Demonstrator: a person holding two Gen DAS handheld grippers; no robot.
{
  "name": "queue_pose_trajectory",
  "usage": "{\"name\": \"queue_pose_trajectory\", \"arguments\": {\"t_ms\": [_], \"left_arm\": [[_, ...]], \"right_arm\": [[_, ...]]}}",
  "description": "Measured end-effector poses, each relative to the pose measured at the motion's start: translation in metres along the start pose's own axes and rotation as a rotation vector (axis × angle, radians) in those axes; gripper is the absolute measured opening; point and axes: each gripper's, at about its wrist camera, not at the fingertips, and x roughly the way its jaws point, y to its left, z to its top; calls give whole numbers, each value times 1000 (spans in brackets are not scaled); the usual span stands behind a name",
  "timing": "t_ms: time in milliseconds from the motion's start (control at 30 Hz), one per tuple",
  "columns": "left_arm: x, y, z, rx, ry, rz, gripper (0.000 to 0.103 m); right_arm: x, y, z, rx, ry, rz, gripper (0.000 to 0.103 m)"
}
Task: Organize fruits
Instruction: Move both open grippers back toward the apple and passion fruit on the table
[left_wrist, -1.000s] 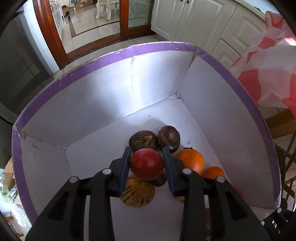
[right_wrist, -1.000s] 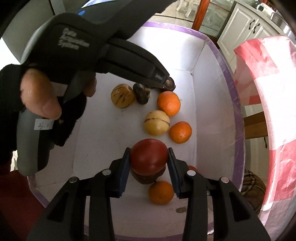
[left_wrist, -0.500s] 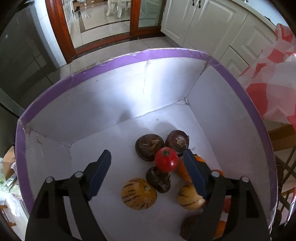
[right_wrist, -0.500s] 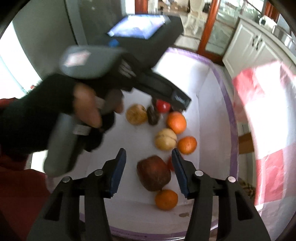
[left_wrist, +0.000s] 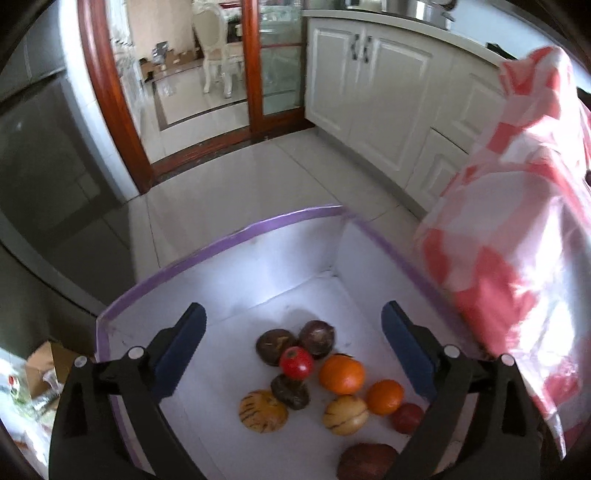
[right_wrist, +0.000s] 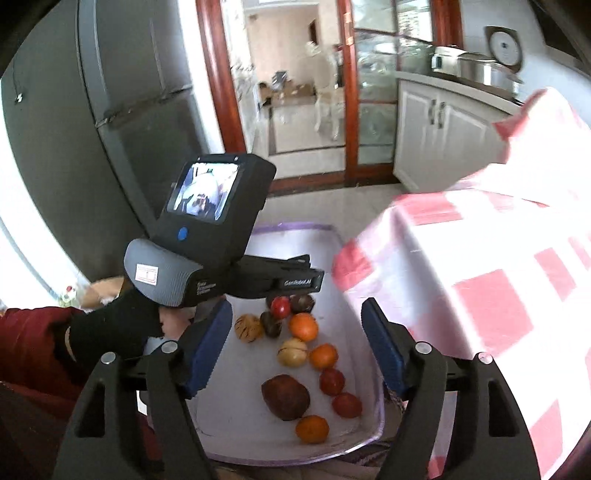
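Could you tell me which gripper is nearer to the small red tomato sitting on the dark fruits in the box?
Left. The left gripper hangs above the tomato, jaws opening; the right gripper is farther back, jaws opening.

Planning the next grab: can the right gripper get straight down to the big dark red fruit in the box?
Probably yes. The right gripper hangs above the box, jaws opening and empty; the big dark red fruit lies uncovered just below. The left gripper sits farther back.

Both grippers are up in the air, angled downward, nothing between the pads. Left gripper has its jaws opening wide, right gripper is opening too. Gloved left hand wraps the left handle, red sleeve behind it
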Motion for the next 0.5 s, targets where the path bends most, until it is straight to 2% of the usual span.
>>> {"name": "queue_pose_trajectory", "arguments": {"t_ms": [67,133,167,233,267,333,400,500], "left_arm": [[-7,-8,3,16,-6,-4,96],[-21,-19,6,29,-50,5,96],[-27,-21,8,26,-80,9,96],[-54,-31,18,7,-198,-18,97],[-64,-36,22,3,-237,-36,101],[-94,-57,33,5,-345,-113,101],[-111,-84,44,34,-382,-172,101],[-129,-146,57,125,-375,-290,101]], "right_arm": [[-9,-2,0,-6,-17,-15,74],[-30,-5,2,-17,-74,-42,80],[-41,-8,4,-19,-106,-64,82],[-66,-19,4,-15,-189,-146,87],[-79,-28,5,-5,-226,-195,87],[-104,-52,2,39,-275,-294,87],[-124,-79,-4,110,-309,-364,87],[-153,-133,-23,259,-338,-459,87]]}}
